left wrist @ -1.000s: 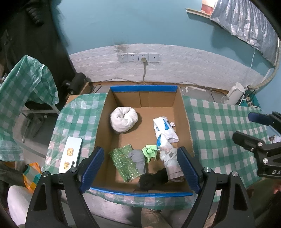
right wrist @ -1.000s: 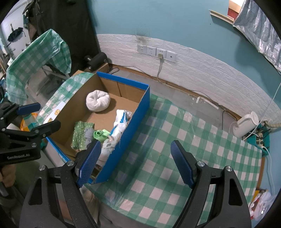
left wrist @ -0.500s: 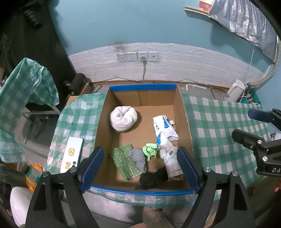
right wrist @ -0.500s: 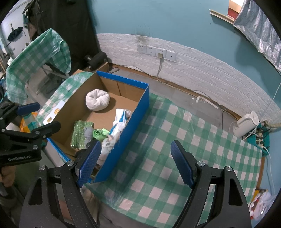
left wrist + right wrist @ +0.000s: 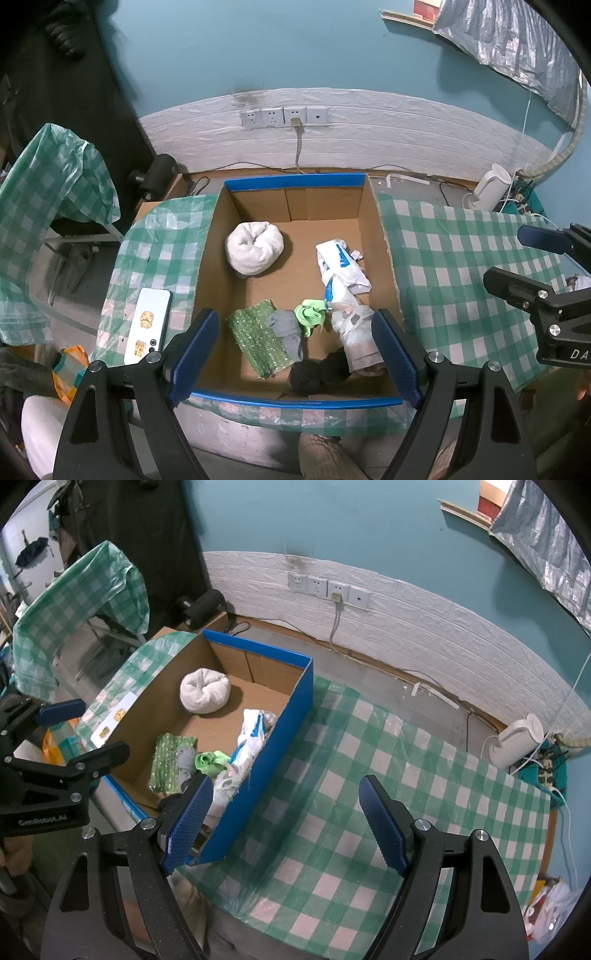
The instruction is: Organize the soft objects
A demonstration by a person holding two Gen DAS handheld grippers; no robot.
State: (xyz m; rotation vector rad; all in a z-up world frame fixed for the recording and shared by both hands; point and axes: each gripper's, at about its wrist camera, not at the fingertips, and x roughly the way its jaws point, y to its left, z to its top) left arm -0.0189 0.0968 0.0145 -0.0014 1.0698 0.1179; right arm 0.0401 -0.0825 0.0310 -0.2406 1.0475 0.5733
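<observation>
Left gripper (image 5: 293, 354) tilted steeply down over near edge of open blue-sided cardboard box (image 5: 295, 181), blue-padded jaws spread wide, nothing between them. Right gripper (image 5: 284, 825) at similar downward tilt, over green-and-white checked plastic tablecloth (image 5: 388, 782) just right of box; jaws likewise released and empty. Box interior, soft items all resting on brown floor: rolled white towel bundle (image 5: 255, 248) toward far left; crumpled white-and-blue plastic bag (image 5: 341, 266) along right wall; below it a pale wrapped bundle (image 5: 358, 338) against same wall; small lime-green cloth (image 5: 310, 315) near centre, touching grey sock (image 5: 288, 332), which overlaps edge of green sequinned rectangular pouch (image 5: 258, 338); black fuzzy ball-shaped items (image 5: 319, 369) at near wall. On tablecloth left of box, white smartphone (image 5: 147, 325) lying face down. Beyond table: white brick-pattern wall panel with row of grey sockets (image 5: 284, 116), one plugged; white electric kettle (image 5: 489, 186) on floor at right. Chair draped in same checked plastic (image 5: 48, 184) at far left.
</observation>
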